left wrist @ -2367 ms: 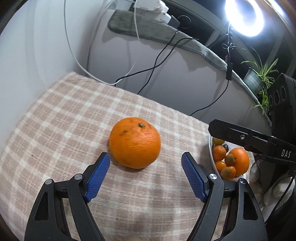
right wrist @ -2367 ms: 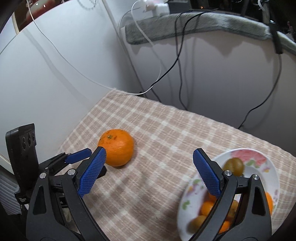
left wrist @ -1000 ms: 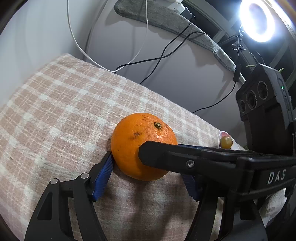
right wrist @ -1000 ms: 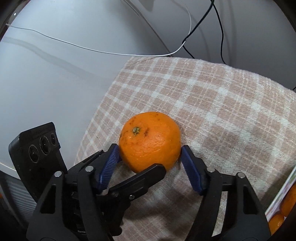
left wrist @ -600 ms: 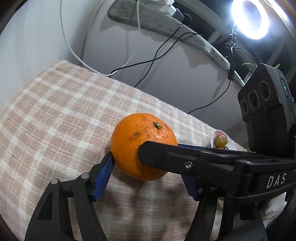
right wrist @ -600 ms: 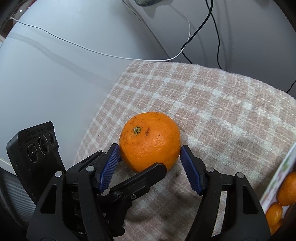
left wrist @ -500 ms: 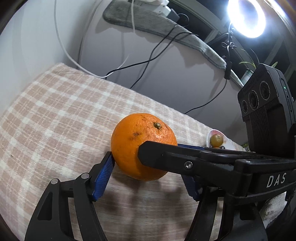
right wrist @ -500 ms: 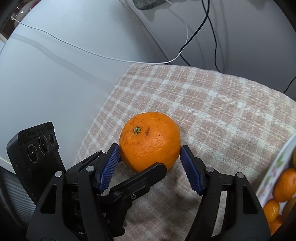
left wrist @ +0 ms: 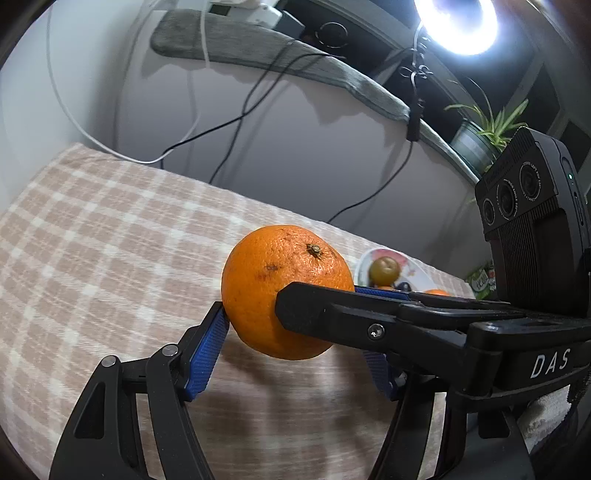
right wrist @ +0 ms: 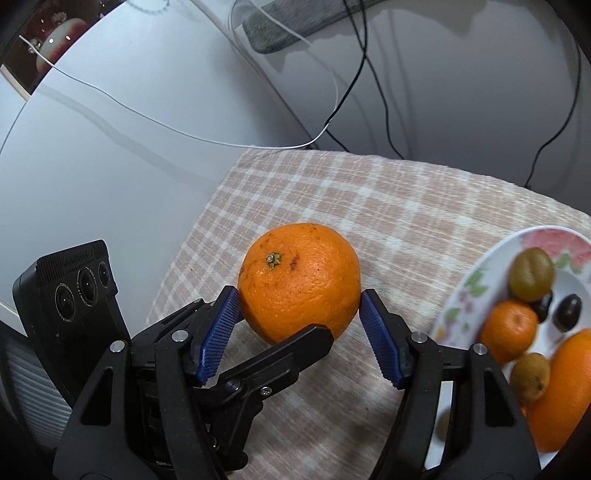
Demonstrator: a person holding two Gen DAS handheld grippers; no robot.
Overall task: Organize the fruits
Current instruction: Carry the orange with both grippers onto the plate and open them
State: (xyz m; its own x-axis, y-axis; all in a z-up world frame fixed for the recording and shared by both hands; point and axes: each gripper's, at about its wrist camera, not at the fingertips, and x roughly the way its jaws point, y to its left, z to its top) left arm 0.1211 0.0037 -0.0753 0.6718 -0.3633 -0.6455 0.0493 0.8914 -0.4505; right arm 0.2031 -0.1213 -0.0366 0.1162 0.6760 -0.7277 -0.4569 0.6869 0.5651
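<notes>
A large orange (left wrist: 284, 288) is held off the checked cloth (left wrist: 92, 240) by both grippers at once. My left gripper (left wrist: 291, 343) is shut on it; its right pad is partly hidden behind the other gripper's black finger. My right gripper (right wrist: 299, 325) is shut on the same orange (right wrist: 299, 280), blue pads pressing both sides. A floral plate (right wrist: 480, 280) at the right holds small oranges, greenish-brown fruits and dark ones; the plate also shows in the left wrist view (left wrist: 360, 266) behind the orange.
A grey wall with black and white cables (left wrist: 229, 125) stands behind the cloth. A ring light (left wrist: 458, 22) and a potted plant (left wrist: 476, 133) are at upper right. A grey towel (left wrist: 258, 48) lies on the ledge.
Both grippers closed on the orange, lifted it off the cloth and carried it right toward the plate, which now shows more fully in both views.
</notes>
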